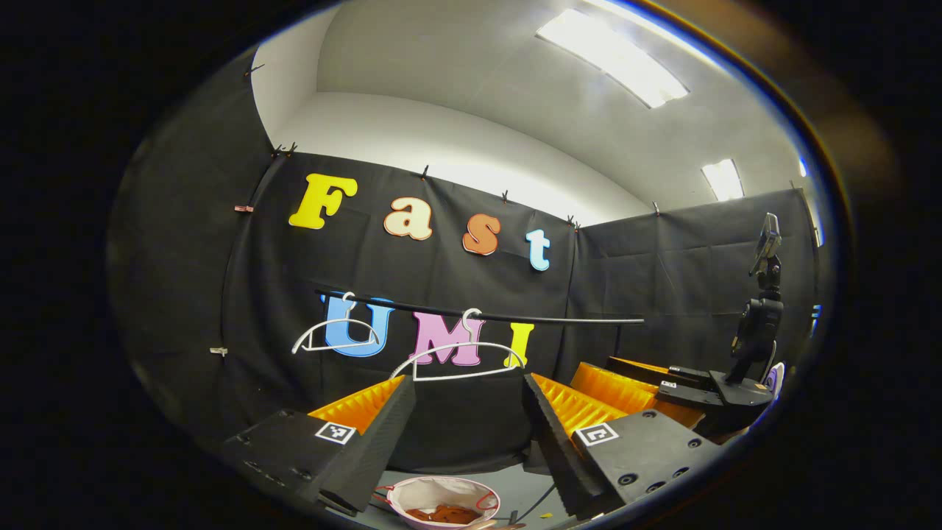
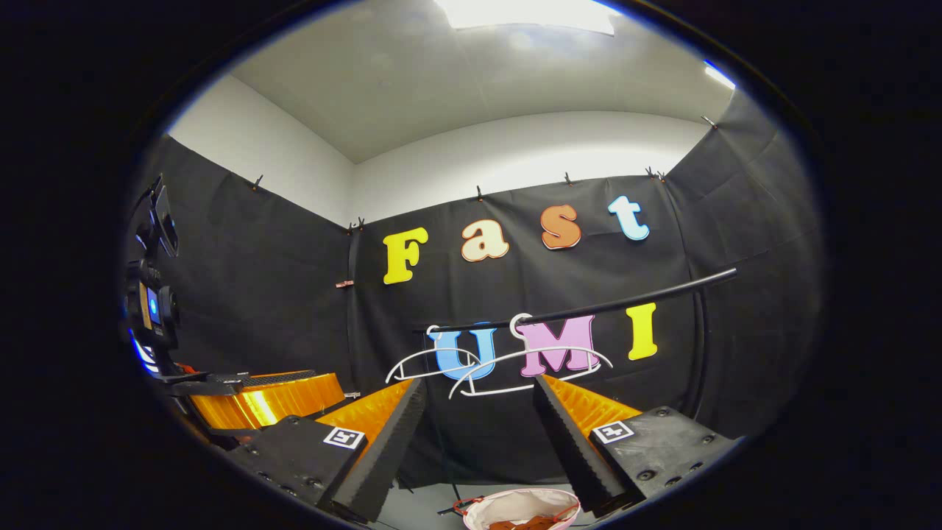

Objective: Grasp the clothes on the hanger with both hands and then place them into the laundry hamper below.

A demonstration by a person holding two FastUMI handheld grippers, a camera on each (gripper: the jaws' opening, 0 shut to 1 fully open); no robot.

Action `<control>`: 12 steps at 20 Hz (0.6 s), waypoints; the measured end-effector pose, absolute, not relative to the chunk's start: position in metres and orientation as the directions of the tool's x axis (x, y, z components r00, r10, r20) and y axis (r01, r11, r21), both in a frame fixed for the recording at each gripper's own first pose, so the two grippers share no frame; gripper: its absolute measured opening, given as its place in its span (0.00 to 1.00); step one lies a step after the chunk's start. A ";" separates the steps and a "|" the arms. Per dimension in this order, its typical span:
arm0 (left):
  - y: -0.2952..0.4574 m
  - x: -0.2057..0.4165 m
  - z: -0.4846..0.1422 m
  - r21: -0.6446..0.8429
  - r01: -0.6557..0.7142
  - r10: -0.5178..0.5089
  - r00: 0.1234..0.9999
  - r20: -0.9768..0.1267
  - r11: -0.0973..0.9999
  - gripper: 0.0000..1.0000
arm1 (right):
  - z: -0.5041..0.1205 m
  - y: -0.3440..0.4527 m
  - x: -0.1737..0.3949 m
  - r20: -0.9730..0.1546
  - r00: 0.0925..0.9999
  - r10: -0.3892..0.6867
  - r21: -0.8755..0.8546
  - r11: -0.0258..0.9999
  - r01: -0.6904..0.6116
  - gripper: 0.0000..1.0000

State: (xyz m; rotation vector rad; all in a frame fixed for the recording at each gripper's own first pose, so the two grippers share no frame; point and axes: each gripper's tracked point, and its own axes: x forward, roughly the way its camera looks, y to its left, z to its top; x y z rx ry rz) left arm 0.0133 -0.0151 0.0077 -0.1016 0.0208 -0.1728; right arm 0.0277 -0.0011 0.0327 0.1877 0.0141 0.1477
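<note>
Two bare white hangers (image 1: 458,361) are seen hooked on the black rail (image 1: 478,315); no garment is seen on either. Below the rail, on the floor, stands the laundry hamper (image 1: 444,489), pale-walled with red trim, and a rust-brown garment (image 1: 444,513) lies crumpled in its bottom; the same clothes (image 2: 526,523) are glimpsed inside the hamper (image 2: 521,505) in the right gripper view. By this evidence the task's thing is judged already deposited, with little or nothing left to do. The left gripper (image 1: 469,423) is held below the rail and above the hamper, jaws wide apart, nothing between them. The right gripper (image 2: 478,427) is held likewise, jaws apart and empty; it is also seen at the edge of the left gripper view, beside the rail's far end (image 1: 725,383). Risks from here, as judged: the nearer hanger hangs just beyond the spread jaws, so a forward or upward drift could catch its wire, set it swinging, or lift its hook off the rail. A careless descent could strike the hamper's soft rim and tip or collapse it, spilling the garment. Whether the garment lies wholly inside cannot be told, since the hamper's near edge is cut off; a sleeve draped over the rim could drag out if snagged.
</note>
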 end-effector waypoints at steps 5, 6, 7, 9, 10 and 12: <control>-0.008 0.012 0.005 -0.114 0.156 -0.159 0.987 -0.023 0.981 0.93 | 0.032 0.001 0.028 -0.004 0.989 0.148 0.197 0.970 -0.144 0.96; -0.007 0.012 0.006 -0.113 0.156 -0.159 0.987 -0.022 0.981 0.93 | 0.033 0.001 0.028 -0.002 0.989 0.148 0.191 0.971 -0.145 0.96; -0.005 0.011 0.006 -0.111 0.156 -0.159 0.987 -0.022 0.981 0.93 | 0.032 0.002 0.030 -0.003 0.989 0.145 0.186 0.972 -0.141 0.96; -0.004 0.011 0.004 -0.108 0.156 -0.159 0.987 -0.023 0.982 0.93 | 0.032 0.003 0.030 -0.007 0.990 0.143 0.190 0.972 -0.139 0.96; -0.005 0.010 0.003 -0.109 0.157 -0.160 0.987 -0.022 0.982 0.93 | 0.033 0.005 0.029 -0.005 0.989 0.145 0.197 0.970 -0.142 0.96; -0.008 0.011 0.001 -0.114 0.159 -0.163 0.986 -0.026 0.981 0.93 | 0.033 0.007 0.028 -0.002 0.989 0.147 0.198 0.969 -0.144 0.96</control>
